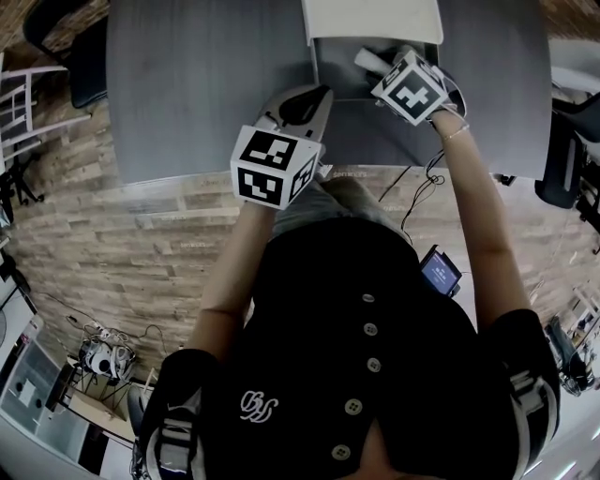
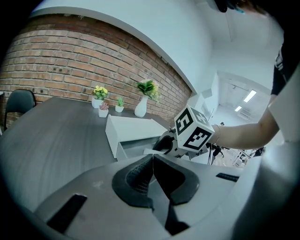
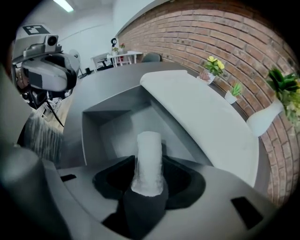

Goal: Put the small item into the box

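A white box (image 1: 361,67) stands open at the far side of the grey table (image 1: 187,94), with its lid (image 1: 371,19) folded back. My right gripper (image 1: 377,66) is shut on the small item (image 3: 149,161), a white cylinder-shaped piece. The right gripper view has the item pointing into the box's grey inside (image 3: 115,127), just above it, with the lid (image 3: 201,117) to its right. My left gripper (image 1: 305,101) hovers over the table's near edge, left of the box. Its jaws are shut with nothing between them (image 2: 152,158). Beyond them are the box (image 2: 129,133) and the right gripper's marker cube (image 2: 193,130).
Small potted plants (image 2: 101,95) and a white vase with greenery (image 2: 142,105) stand at the table's far edge by the brick wall. A black chair (image 2: 18,102) is at the table's left. On the floor lie cables (image 1: 103,356) and a small screen device (image 1: 439,272).
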`<state>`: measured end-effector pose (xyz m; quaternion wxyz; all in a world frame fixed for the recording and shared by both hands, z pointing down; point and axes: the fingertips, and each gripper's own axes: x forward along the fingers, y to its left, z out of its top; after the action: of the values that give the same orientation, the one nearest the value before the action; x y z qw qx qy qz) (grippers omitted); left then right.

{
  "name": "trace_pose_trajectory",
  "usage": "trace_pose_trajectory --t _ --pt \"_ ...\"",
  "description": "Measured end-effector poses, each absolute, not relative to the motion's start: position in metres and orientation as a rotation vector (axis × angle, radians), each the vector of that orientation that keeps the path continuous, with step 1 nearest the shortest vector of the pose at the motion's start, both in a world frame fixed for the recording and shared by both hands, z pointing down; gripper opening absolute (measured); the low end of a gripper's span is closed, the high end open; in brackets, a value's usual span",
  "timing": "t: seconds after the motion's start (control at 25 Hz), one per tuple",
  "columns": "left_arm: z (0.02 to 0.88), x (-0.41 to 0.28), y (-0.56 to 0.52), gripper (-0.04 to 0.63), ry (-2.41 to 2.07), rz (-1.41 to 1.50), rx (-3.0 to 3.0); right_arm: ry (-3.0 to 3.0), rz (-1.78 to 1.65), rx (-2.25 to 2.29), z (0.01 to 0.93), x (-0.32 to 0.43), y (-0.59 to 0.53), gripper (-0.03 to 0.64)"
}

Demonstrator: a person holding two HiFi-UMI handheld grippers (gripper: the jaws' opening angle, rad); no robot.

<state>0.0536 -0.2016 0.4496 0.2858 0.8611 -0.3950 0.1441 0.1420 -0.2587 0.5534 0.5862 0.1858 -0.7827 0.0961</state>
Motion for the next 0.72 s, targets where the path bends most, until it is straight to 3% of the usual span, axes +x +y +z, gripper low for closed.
trace_pose_trajectory --t 0.08,0.28,0.72 --pt "0.448 0.055 -0.202 0.014 -1.05 0.39 2.314 -1.846 0.213 0.443 0.55 0.141 -0.257 0.221" --pt "0.447 0.066 -0.198 0.015 -1.031 0.41 2.37 -1.947 0.2 0.545 0.524 0.146 -0.249 0.221" --pt "0.398 0.096 -0.198 0.014 -0.94 0.429 2.56 -2.351 0.371 1.028 0.409 0.146 -0.215 0.061"
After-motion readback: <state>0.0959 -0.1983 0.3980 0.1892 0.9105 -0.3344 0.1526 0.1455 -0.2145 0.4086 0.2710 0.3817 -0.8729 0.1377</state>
